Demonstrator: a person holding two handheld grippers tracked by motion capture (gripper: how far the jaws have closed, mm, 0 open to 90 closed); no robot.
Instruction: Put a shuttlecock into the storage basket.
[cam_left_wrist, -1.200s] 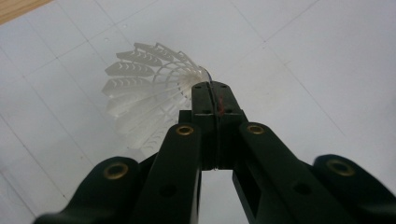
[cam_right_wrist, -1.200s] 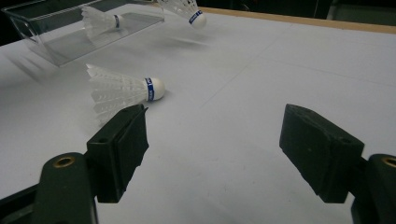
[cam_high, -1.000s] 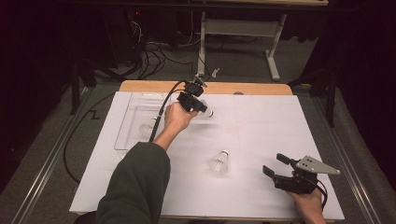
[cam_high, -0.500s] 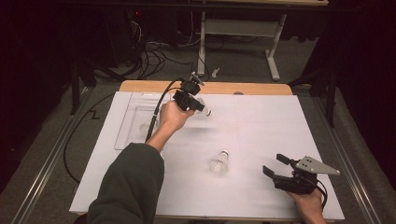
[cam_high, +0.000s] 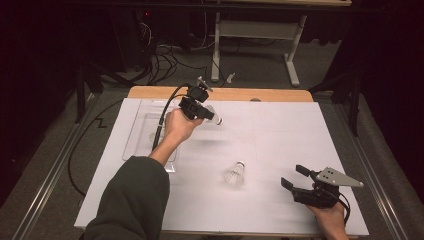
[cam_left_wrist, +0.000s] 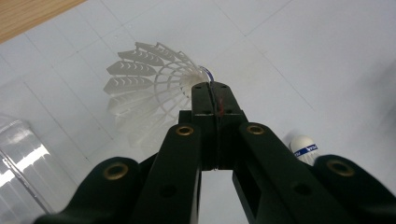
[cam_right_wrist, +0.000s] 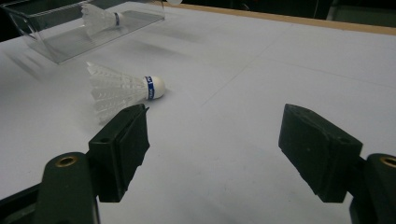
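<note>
The held shuttlecock (cam_left_wrist: 149, 88) is clamped by the left tool (cam_left_wrist: 212, 93), whose black jaws are pressed together on the edge of its white feather skirt close to the cork. In the left gripper view the skirt fans out to the left beyond the jaw tips, while the cork is mostly hidden behind them, with just a sliver of blue band showing. From the high view this shuttlecock (cam_high: 212, 116) is a small pale blur at the front of the left tool (cam_high: 200, 107), lifted above the far left part of the tabletop (cam_high: 280, 130); how it is tilted is hard to make out there.

A second shuttlecock (cam_high: 235, 173) lies on its side on the white tabletop nearer the person, well apart from both tools. In the left gripper view its cork (cam_left_wrist: 304, 148) peeks out beside the right jaw, the rest cut off.

A third shuttlecock (cam_right_wrist: 100, 19) lies inside the clear tray (cam_right_wrist: 70, 42) at the left of the tabletop; from above its shape is faint through the plastic.

The right tool (cam_high: 305, 184) rests low at the near right corner, jaws spread wide with nothing between them.
</note>
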